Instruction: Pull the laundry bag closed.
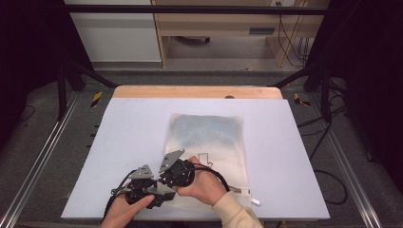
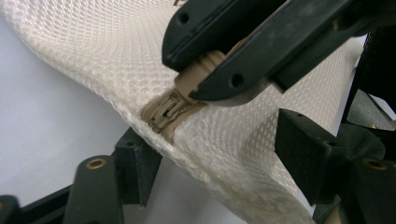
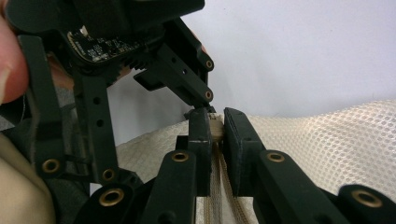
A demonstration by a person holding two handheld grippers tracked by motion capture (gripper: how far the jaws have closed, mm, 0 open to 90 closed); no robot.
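A cream mesh bag point(image 1: 209, 137) lies flat on the white table mat point(image 1: 133, 128). My right gripper point(image 3: 217, 127) is shut on the tan zipper slider point(image 3: 216, 129) at the bag's near left corner, and the zipper tape point(image 3: 219, 196) runs down between its jaws. In the left gripper view that slider point(image 2: 201, 70) shows pinched in the right gripper point(image 2: 219, 70) above the zipper's end point(image 2: 166, 112). My left gripper point(image 2: 219, 149) stands open, its jaws on either side of the bag's raised corner point(image 2: 224, 140). Both grippers, left point(image 1: 147, 190) and right point(image 1: 173, 173), sit close together near the table's front edge.
A wooden strip point(image 1: 197, 91) borders the mat's far side. Black frame posts point(image 1: 62, 90) stand at the left and right rear corners, with shelving point(image 1: 214, 23) and cables beyond. A small silver tab point(image 1: 254, 202) lies at the bag's near right corner.
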